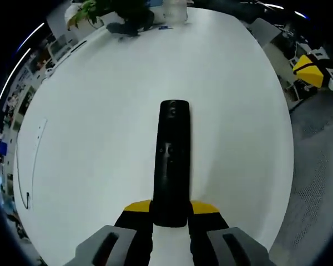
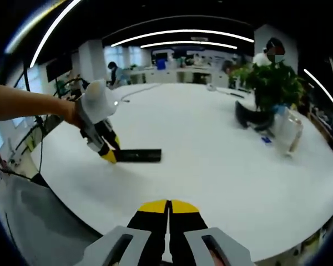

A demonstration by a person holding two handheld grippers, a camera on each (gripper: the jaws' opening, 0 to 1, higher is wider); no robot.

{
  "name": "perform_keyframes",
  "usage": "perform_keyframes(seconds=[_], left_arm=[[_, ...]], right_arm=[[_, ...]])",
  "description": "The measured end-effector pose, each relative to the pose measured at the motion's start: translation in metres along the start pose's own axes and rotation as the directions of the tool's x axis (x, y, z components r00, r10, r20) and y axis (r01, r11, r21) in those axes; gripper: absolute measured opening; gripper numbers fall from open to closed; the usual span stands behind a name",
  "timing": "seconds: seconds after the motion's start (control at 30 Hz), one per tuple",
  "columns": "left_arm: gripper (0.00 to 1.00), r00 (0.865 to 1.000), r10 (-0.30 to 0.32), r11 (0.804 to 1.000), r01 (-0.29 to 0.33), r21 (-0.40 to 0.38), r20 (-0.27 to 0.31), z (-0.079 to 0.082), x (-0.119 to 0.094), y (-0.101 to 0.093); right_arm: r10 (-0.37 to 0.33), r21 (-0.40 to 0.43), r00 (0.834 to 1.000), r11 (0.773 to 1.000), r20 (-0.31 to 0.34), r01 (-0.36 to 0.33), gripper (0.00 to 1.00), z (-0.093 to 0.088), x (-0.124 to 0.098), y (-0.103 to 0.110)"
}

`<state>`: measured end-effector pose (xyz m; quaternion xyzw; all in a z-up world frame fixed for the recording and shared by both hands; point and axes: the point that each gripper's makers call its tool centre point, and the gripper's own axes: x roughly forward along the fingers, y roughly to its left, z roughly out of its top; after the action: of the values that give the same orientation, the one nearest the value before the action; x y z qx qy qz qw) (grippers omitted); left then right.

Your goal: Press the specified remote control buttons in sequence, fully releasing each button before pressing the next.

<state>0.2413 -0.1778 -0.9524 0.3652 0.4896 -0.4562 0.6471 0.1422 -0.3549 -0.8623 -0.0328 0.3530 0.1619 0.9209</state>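
left gripper (image 1: 170, 217) clamps remote (image 1: 171, 160) on white table (image 1: 100, 138); right gripper (image 2: 168, 209) closed.

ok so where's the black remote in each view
Left gripper view: the remote lies at centre on the white table, its near end between the left gripper's yellow tips.
Right gripper view: the remote lies left of centre on the table, one end in the left gripper coming in from the left.
Shared landmark: the potted plant near the table's far edge.

Left hand-held gripper (image 1: 170, 213) grey body, black jaws, yellow tips, right hand-held gripper (image 2: 167, 209) alike
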Motion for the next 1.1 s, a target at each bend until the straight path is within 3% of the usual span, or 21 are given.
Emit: perform_keyframes(seconds=[0.4,1.1], left_arm=[[0.23,1.0,-0.018,0.998,0.019,0.058,-0.008,-0.022,-0.008,-0.051],[0.23,0.999,-0.028,0.997,0.026,0.074,0.023,-0.044,-0.015,-0.098]], right_arm=[[-0.039,0.033,0.996,0.999,-0.083,0.042,0.0,-0.014,0.005,-0.007],[-0.088,-0.015,0.973,0.996,-0.211,0.086,0.0,-0.036,0.008,-0.01]])
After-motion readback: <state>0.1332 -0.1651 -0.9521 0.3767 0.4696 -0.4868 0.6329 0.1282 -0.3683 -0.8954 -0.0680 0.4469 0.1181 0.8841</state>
